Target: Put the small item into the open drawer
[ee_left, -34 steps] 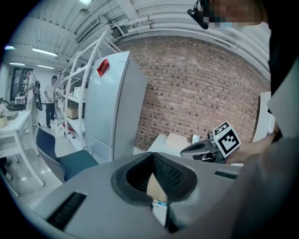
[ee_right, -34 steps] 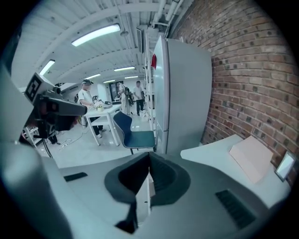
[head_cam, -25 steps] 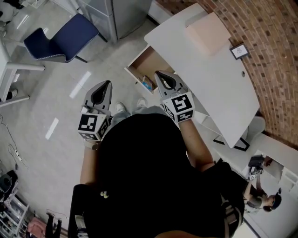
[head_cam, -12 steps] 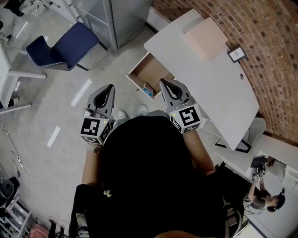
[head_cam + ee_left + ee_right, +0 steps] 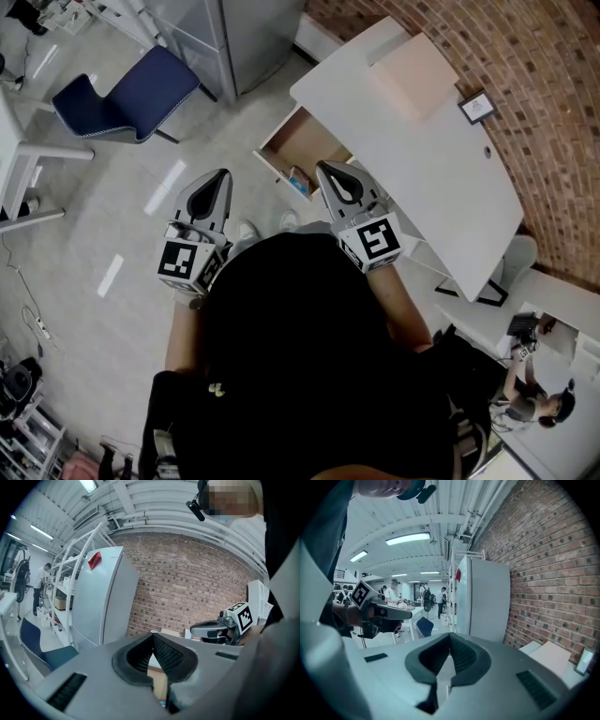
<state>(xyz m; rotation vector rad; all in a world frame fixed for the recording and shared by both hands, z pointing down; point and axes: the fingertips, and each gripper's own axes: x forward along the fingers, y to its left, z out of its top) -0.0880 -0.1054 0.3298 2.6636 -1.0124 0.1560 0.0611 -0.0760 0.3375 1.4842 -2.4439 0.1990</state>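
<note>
In the head view a blue chair [image 5: 127, 82] stands on the floor at far left. Nearer the middle, the left gripper [image 5: 221, 175] hangs over bare floor, its jaws pressed together with nothing between them, as the left gripper view confirms [image 5: 152, 637]. To its right the open drawer [image 5: 305, 131] juts out from under the white desk [image 5: 441, 178]. The small blue item [image 5: 298, 180] lies inside the drawer, at the end nearest the person. It sits between the two grippers, well apart from the left one and just beside the tip of the right one, touched by neither. The right gripper [image 5: 324, 170] is also closed and empty, its pads meeting in its own view [image 5: 450, 635]. Farther right on the desk rest a flat tan box [image 5: 414, 75] and a small framed picture [image 5: 478, 108].
</note>
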